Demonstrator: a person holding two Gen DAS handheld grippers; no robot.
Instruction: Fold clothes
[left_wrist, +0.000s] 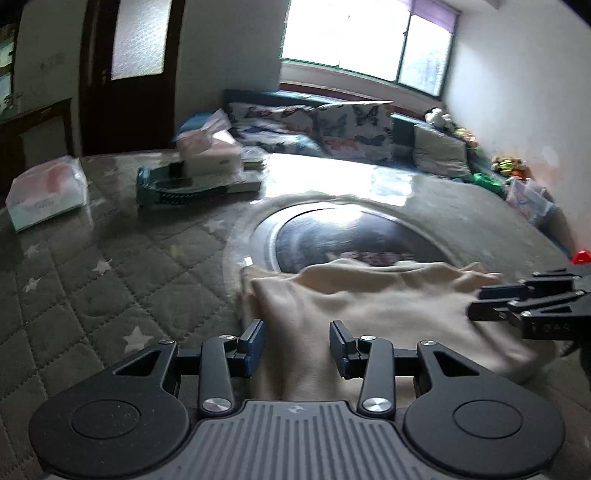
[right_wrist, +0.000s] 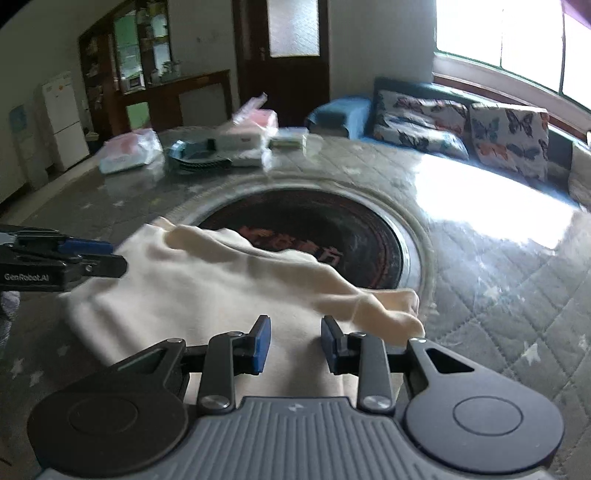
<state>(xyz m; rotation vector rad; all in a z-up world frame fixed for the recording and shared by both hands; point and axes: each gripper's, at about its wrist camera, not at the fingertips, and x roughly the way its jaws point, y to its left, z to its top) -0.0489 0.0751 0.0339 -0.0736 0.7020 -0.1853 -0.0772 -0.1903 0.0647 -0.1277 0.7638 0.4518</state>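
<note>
Tissue packs (left_wrist: 46, 192) on quilted table (left_wrist: 92, 280); butterfly cushions (right_wrist: 509, 136) on sofa (right_wrist: 424, 88)

Place: you're in a home living room.
Seating: dark blue sofa (right_wrist: 413, 88) with butterfly-print cushions (right_wrist: 508, 134).
Table: grey star-quilted cover (left_wrist: 92, 280).
Kitchen side: white fridge (right_wrist: 62, 118).

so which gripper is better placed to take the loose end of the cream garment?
Right, probably. The right gripper sits beside the cream garment's loose end by the round inset. The left gripper is over the flat middle. Both open.
</note>
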